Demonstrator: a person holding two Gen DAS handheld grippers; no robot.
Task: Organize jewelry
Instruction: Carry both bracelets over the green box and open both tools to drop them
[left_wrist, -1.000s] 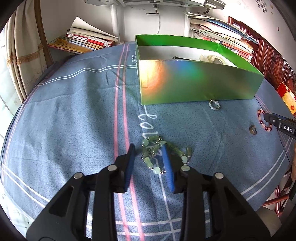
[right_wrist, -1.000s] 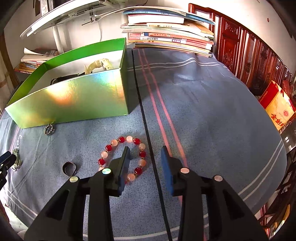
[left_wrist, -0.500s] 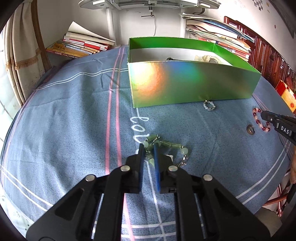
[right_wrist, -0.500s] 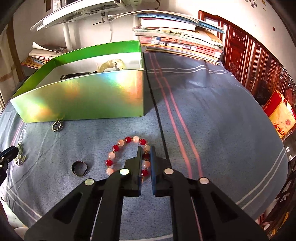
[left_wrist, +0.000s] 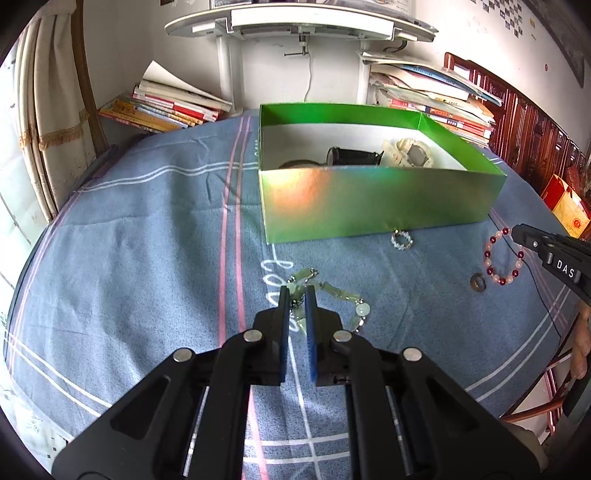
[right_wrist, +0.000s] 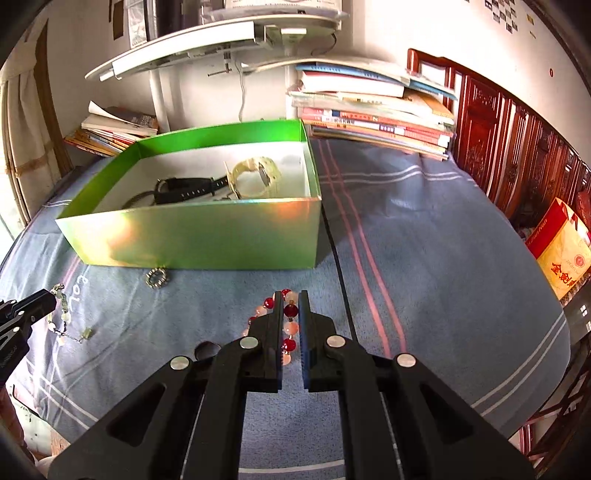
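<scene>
My left gripper (left_wrist: 296, 295) is shut on a pale green bead bracelet (left_wrist: 341, 295) and holds it just above the blue cloth. My right gripper (right_wrist: 291, 300) is shut on a red and pink bead bracelet (right_wrist: 289, 326), which hangs lifted off the cloth; the bracelet also shows in the left wrist view (left_wrist: 503, 258). A green box (left_wrist: 373, 206) behind them holds a black watch (right_wrist: 184, 189) and a pale yellow watch (right_wrist: 258, 177). A small silver beaded ring (left_wrist: 401, 240) lies at the box's front wall. A dark ring (left_wrist: 478, 283) lies on the cloth.
The blue striped cloth (left_wrist: 147, 240) covers a round table. Stacks of books (right_wrist: 376, 118) stand behind the box, more books (left_wrist: 162, 110) at the back left. A white stand pole (left_wrist: 225, 70) rises behind. A red and yellow carton (right_wrist: 561, 251) stands off the table at right.
Both grippers went from open to shut on their bracelets and have lifted them. Both cameras now look down into the box from higher up.
</scene>
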